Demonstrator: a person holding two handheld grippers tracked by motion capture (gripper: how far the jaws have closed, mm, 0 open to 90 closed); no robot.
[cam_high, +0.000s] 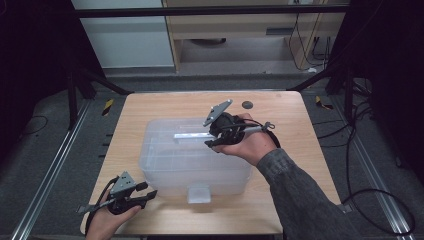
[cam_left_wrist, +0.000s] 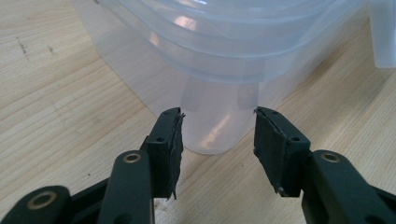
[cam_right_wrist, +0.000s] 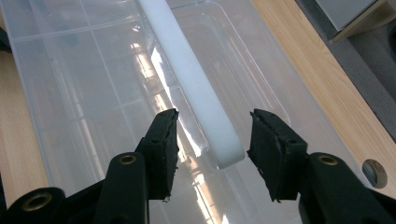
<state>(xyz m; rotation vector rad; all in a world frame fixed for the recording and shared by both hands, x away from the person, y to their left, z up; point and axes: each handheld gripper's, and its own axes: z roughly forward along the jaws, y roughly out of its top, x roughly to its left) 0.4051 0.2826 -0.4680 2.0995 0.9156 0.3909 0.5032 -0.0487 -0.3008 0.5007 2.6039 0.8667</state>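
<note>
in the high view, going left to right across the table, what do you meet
left gripper at the near left corner → clear plastic box in the middle → right gripper over the box's lid, by its white handle → small dark round spot on the table toward the far right
</note>
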